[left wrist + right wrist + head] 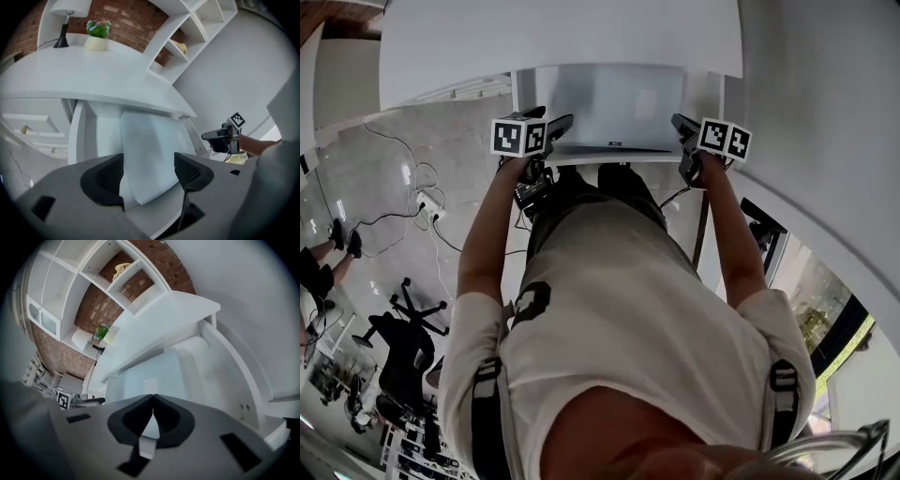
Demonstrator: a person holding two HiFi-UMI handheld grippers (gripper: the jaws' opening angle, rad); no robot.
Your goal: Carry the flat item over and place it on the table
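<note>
The flat item [609, 108] is a pale grey sheet lying in the white compartment under the table top [562, 37]. At its left front corner stands my left gripper [561, 129]. In the left gripper view that gripper [149, 171] is open, and the sheet's corner [150, 154] lies between the jaws with the pads off it. My right gripper [682, 127] is at the sheet's right front corner. Seen from its own camera, the right gripper [153, 399] is shut on the thin edge of the flat item [150, 373].
A potted plant [97, 37] and a lamp [63, 28] stand on the table top [93, 75], with white wall shelves [187, 28] behind. On the floor to my left are cables [412, 202] and a black office chair [403, 347].
</note>
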